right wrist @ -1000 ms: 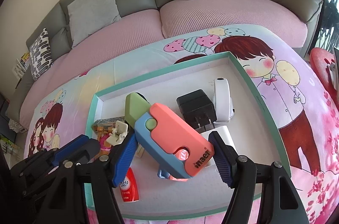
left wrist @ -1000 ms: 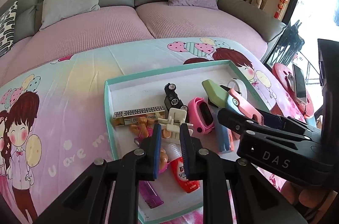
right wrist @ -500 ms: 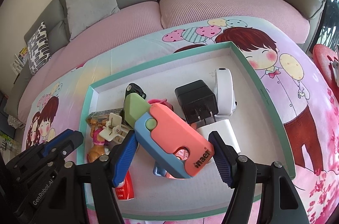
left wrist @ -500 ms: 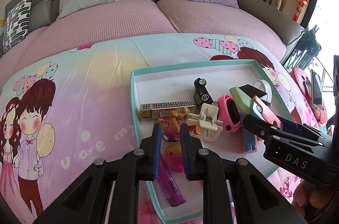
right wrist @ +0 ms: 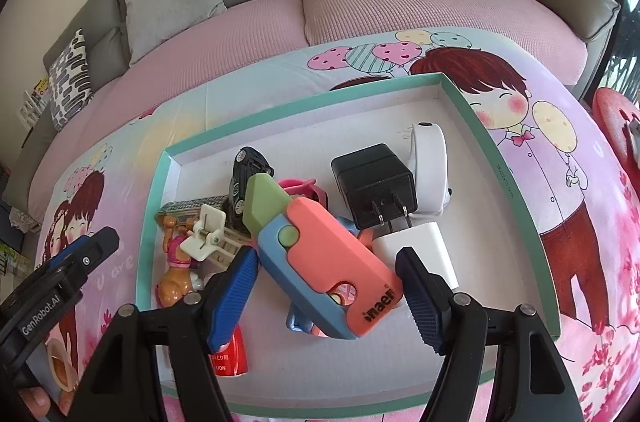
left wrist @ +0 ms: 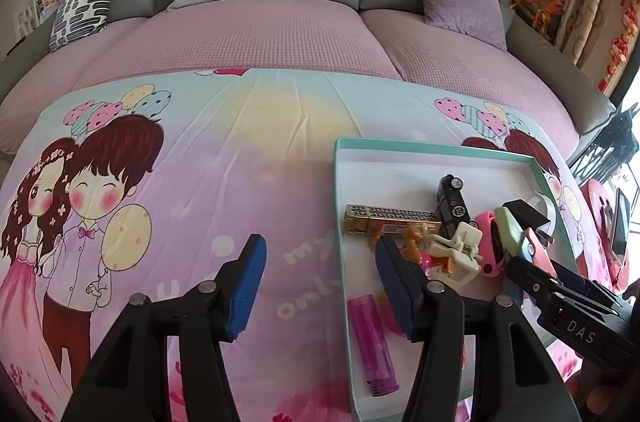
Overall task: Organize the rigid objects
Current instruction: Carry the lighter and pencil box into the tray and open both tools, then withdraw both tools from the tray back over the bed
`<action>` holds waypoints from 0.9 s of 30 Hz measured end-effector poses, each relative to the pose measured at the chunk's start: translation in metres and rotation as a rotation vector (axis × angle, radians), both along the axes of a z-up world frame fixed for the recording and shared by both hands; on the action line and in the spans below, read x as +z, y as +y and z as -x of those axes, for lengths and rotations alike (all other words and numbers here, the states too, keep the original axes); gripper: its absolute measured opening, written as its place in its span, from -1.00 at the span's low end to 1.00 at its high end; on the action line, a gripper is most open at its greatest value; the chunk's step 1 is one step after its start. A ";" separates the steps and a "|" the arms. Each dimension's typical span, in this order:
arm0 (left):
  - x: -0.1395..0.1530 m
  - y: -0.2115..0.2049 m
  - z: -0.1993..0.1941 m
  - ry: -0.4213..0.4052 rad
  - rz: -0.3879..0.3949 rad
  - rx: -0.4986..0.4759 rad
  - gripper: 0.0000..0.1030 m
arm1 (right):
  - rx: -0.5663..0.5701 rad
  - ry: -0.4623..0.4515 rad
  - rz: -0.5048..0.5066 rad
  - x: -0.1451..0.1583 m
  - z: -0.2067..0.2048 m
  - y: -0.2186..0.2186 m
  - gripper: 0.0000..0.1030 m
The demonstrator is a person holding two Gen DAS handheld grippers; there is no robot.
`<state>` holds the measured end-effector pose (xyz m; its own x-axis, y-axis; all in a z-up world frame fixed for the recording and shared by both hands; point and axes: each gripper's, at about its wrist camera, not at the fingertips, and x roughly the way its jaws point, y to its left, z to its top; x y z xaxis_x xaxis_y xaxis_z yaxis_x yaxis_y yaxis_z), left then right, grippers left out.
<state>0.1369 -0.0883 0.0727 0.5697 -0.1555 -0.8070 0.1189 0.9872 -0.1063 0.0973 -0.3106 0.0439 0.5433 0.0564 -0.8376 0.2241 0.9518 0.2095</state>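
Teal-rimmed tray on cartoon cloth, holding jumble: coral-blue-green toy knife tilted, held above the rest; black charger, white charger, black toy car, purple lighter near left.

Both grippers are black plastic frames with silver rivets behind ribbed blue fingers. The left gripper carries white "GenRobot.AI" lettering on its side, the right gripper white "DAS". Bare skin of a hand shows behind the left frame.
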 end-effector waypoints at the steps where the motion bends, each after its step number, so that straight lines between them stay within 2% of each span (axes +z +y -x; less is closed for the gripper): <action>1: -0.002 0.003 -0.001 0.005 -0.005 0.016 0.15 | 0.001 0.001 0.000 0.000 0.000 0.000 0.52; 3: -0.005 0.010 -0.004 0.017 -0.010 0.047 0.33 | 0.005 0.002 0.003 -0.001 -0.001 0.001 0.57; 4: -0.006 0.014 -0.005 0.021 -0.008 0.064 0.55 | 0.006 0.002 0.008 -0.001 -0.001 0.002 0.57; 5: -0.007 0.018 -0.006 0.024 -0.003 0.080 0.65 | 0.008 0.001 0.011 -0.001 -0.001 0.002 0.58; 7: -0.009 0.026 -0.007 0.030 0.010 0.105 0.65 | 0.009 -0.002 0.012 -0.001 -0.001 0.003 0.69; 9: -0.011 0.032 -0.008 0.037 0.014 0.125 0.65 | 0.008 -0.008 0.012 -0.001 -0.002 0.003 0.99; 13: -0.017 0.040 -0.010 0.046 0.004 0.154 0.69 | 0.010 -0.025 0.022 0.002 -0.001 0.004 1.00; 15: -0.019 0.043 -0.010 0.041 0.003 0.169 0.87 | 0.010 -0.029 0.018 0.002 -0.002 0.004 1.00; 27: -0.021 0.049 -0.009 0.026 0.012 0.192 0.88 | 0.024 -0.018 0.023 0.001 -0.003 0.009 1.00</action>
<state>0.1456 -0.0389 0.0522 0.5692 -0.0555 -0.8203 -0.0746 0.9901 -0.1187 0.1004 -0.3013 0.0448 0.5574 0.0506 -0.8287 0.1977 0.9613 0.1917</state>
